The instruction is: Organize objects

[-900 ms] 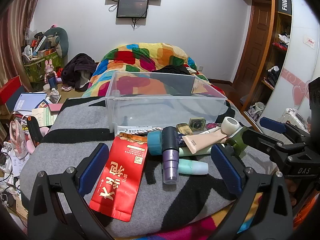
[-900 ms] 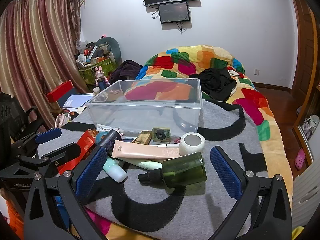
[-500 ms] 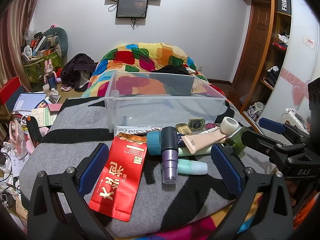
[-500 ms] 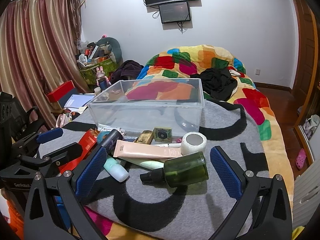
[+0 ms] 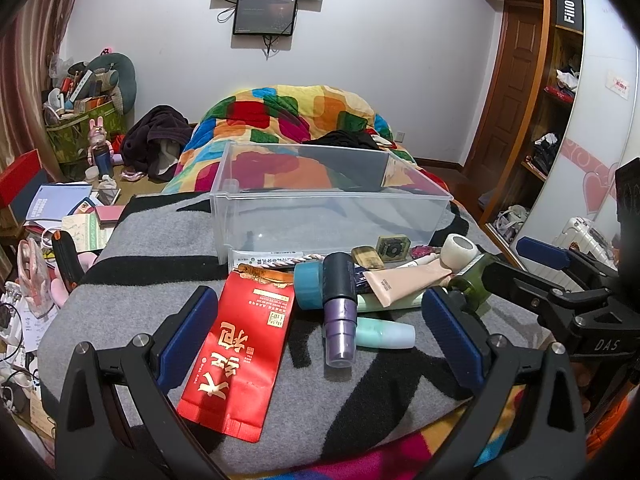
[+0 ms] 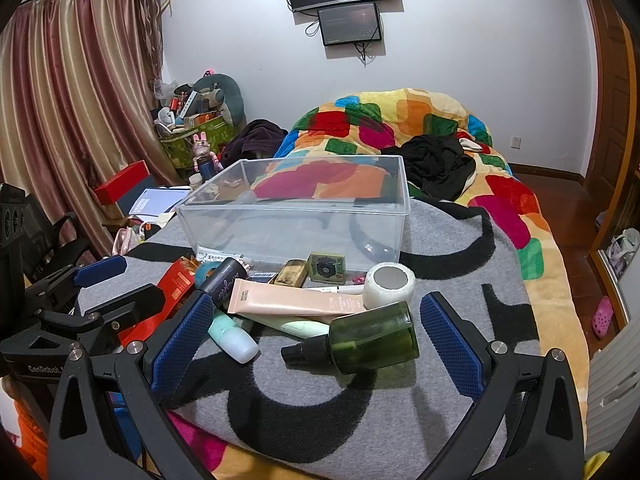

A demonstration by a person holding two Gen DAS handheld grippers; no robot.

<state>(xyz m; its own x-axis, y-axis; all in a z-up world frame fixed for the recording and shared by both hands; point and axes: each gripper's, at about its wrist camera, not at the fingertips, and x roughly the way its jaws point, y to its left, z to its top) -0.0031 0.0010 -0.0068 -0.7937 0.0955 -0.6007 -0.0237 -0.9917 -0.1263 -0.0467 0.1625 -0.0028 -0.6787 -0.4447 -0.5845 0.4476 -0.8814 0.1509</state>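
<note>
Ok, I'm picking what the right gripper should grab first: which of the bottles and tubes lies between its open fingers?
The dark green spray bottle, lying on its side with its black nozzle pointing left. The pink tube and mint bottle lie further left.

Left gripper: matte black angular frame, two fingers faced with dark blue textured pads, round silver screws at the joints. Right gripper: same black frame, blue dimpled pads, silver screws; white lettering "DAS" on its body in the left wrist view.
</note>
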